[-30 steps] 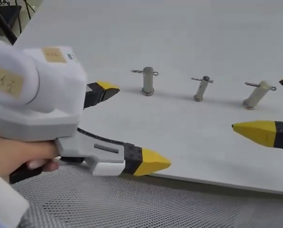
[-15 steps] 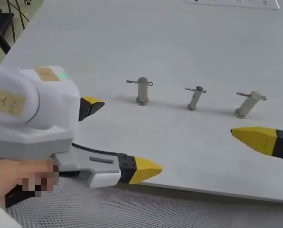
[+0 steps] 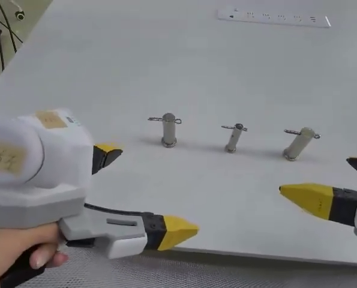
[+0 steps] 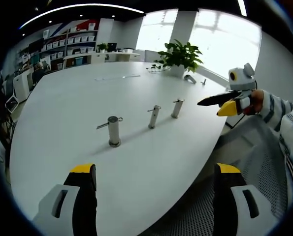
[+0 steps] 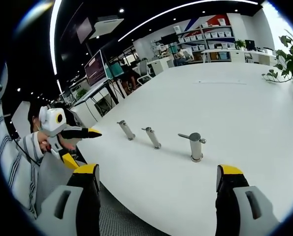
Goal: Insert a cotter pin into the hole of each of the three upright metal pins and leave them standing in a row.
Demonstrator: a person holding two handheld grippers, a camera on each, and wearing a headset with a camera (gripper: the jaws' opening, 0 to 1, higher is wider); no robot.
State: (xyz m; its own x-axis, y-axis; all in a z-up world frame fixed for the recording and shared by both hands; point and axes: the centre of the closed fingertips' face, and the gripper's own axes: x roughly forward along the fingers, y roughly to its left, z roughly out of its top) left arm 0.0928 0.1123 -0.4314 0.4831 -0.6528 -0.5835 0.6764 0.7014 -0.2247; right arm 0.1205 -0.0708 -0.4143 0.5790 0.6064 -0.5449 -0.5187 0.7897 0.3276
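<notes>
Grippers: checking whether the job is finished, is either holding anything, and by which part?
Nothing is held: left gripper and right gripper both stand open, empty.

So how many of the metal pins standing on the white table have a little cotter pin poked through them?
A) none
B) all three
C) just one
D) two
B: the left metal pin, the middle metal pin and the right metal pin each have a cotter pin sticking out sideways through the top.
</notes>
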